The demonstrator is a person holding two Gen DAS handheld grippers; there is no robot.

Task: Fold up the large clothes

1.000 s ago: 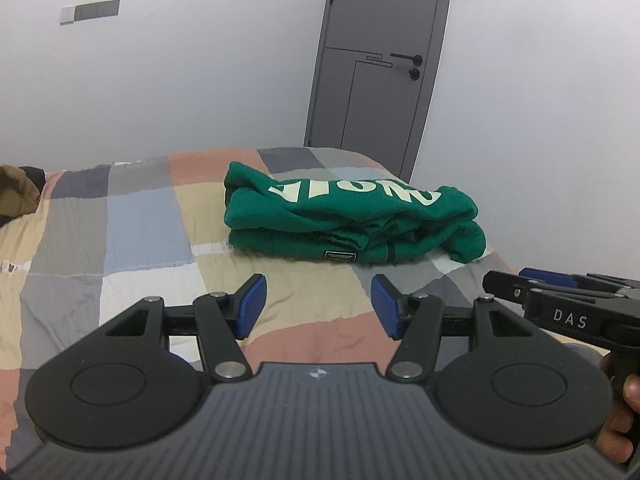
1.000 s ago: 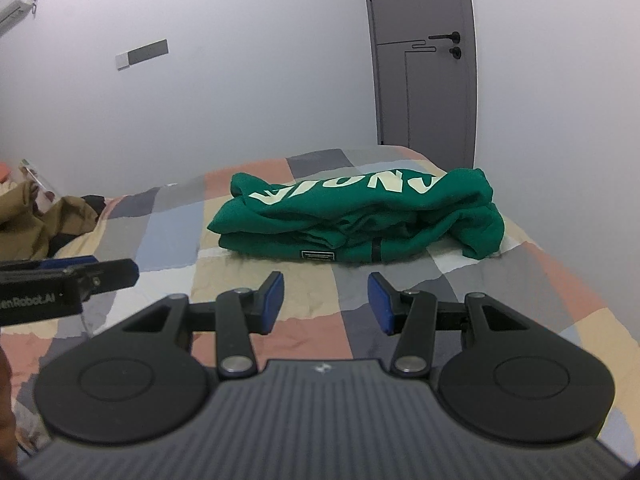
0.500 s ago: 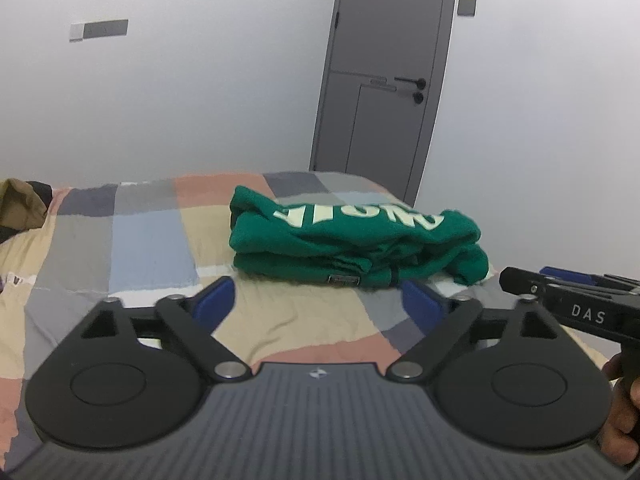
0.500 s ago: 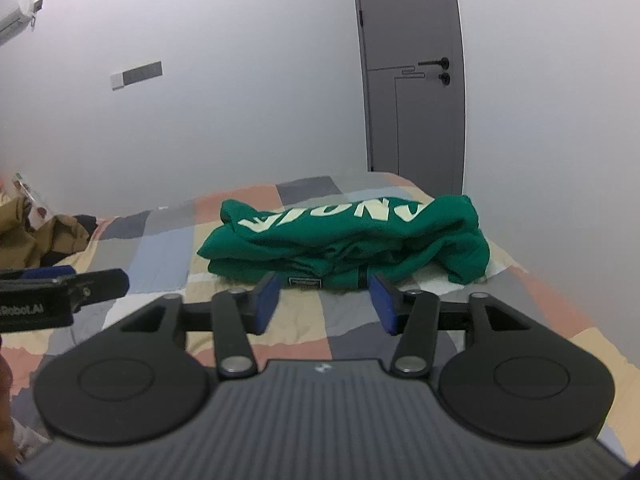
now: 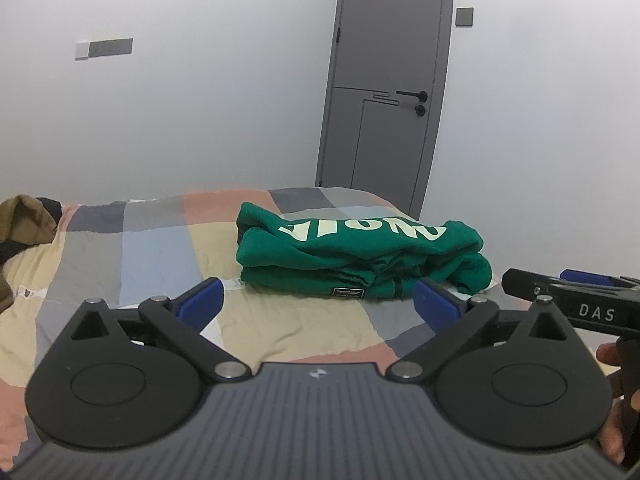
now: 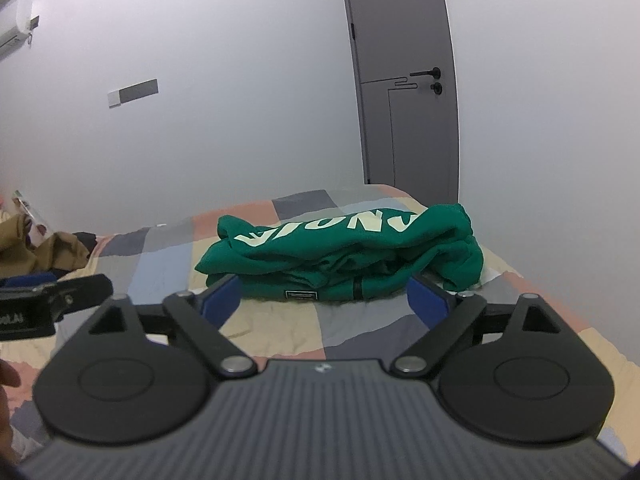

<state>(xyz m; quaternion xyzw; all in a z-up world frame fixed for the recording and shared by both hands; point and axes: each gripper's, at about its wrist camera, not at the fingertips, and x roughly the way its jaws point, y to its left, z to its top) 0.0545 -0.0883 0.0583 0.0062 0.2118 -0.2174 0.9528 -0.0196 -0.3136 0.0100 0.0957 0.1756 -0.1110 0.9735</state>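
Nearest the left wrist camera, the left gripper [image 5: 318, 304] was spreading its blue pads with nothing between them, only bare quilt showing in the gap. The right gripper [image 6: 324, 300] was likewise opening and empty — its pads framed the garment from the camera's angle but stood short of it, not touching.

Beyond both, at about twelve o'clock, the green sweatshirt [image 5: 360, 256] lay on the patchwork bed [image 5: 160, 240] as a thick folded bundle, pale lettering upward and a small label on the near edge. Judging by that, the folding looked essentially finished.

At nine o'clock, near the bed's far left edge, sat a brown heap [image 5: 24, 216] — probably more clothing, though the fisheye edge left it unclear. Past the bed, at one o'clock, stood the grey door [image 5: 384, 92].

The risk from here: the right-hand end of the bundle bulged loosely, so it could slump open by itself. A wide-open pad brushing the stack on any return pass would drag the top layer and undo the fold.
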